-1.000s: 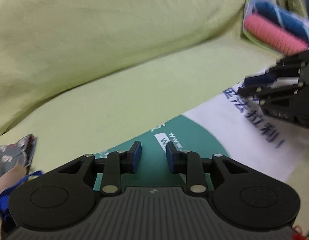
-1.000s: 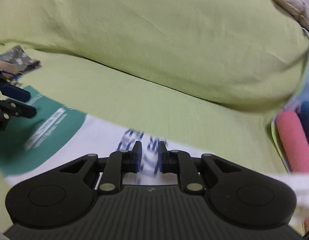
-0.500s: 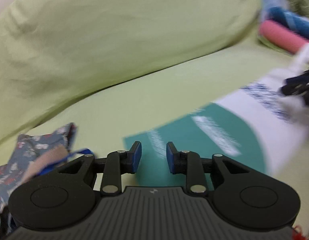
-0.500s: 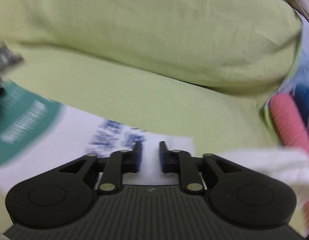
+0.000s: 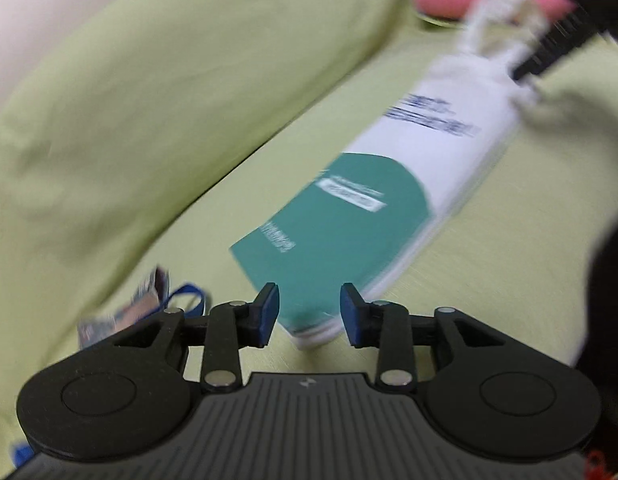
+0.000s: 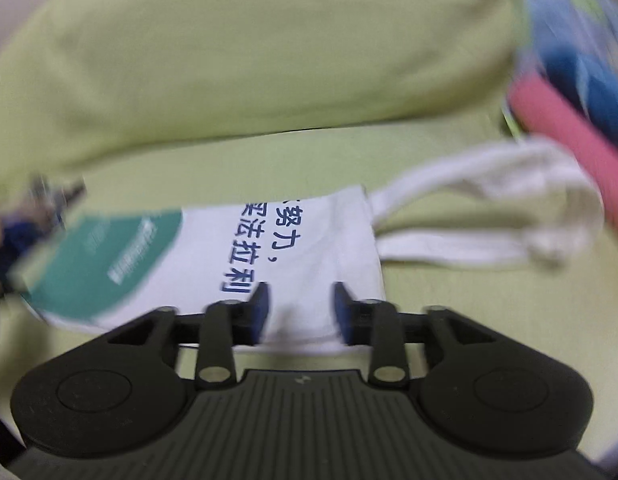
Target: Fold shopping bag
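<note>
Canvas shopping bag (image 5: 373,216), white with a teal panel and blue lettering, lies folded into a long strip on the green sofa seat (image 5: 509,264), running from lower centre toward the upper right of the left wrist frame. Left gripper (image 5: 309,314) is opening over its teal end, pads clear. Right gripper (image 6: 299,312) is opening above the white end, its handles (image 6: 489,208) trailing right; nothing is pinched.

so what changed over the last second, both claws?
Both claws pulled back from the shopping bag, so it sits farther off in both views. The right claw, nearly shut a second ago, is opening with nothing pinched; the left claw is opening too, also with nothing in it. The bag now lies as a narrow folded strip, handles trailing. The green sofa cushion is unchanged.
</note>
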The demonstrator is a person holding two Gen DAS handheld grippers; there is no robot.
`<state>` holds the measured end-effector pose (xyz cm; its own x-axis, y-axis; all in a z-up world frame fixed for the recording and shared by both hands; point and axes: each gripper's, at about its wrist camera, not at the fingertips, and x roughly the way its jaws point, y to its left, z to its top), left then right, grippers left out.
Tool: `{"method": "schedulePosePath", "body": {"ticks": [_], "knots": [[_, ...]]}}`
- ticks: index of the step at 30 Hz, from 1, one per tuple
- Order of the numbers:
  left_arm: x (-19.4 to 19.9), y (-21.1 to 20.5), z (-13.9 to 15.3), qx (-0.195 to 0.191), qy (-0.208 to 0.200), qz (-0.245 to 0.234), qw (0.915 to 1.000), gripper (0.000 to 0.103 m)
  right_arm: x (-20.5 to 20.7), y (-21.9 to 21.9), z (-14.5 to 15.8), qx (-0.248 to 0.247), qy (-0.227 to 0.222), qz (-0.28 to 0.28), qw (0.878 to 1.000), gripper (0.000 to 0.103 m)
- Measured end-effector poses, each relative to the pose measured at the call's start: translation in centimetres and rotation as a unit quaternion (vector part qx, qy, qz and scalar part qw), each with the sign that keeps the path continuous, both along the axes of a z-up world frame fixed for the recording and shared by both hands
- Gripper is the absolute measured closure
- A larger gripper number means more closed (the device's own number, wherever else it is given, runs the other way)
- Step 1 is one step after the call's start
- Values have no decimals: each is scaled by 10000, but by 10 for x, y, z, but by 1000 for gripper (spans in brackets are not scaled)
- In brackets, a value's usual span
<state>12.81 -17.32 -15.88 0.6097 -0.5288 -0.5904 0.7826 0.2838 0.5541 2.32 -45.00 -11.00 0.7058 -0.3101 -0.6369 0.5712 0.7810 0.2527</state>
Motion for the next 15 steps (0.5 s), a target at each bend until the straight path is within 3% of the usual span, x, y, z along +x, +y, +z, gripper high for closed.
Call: {"method": "schedulePosePath", "body": {"ticks": [4, 8, 11, 15], "knots": [[-7, -6, -20, 664, -362, -372, 9964, 61, -39, -13, -19, 1375, -559, -686, 9865, 62], [-10, -12, -41, 1411, -954, -772, 9824, 61, -57, -30, -46, 2633, -1057, -1276, 9504, 61], [-5, -14, -59, 1933, -1481, -1107, 9636, 63, -57, -37, -58, 3050, -1209, -1563, 9316, 60], [3, -17, -68, 2147, -1823, -1531, 9472, 65, -52, -42, -68, 3321, -1470, -1828, 9136, 58]]}}
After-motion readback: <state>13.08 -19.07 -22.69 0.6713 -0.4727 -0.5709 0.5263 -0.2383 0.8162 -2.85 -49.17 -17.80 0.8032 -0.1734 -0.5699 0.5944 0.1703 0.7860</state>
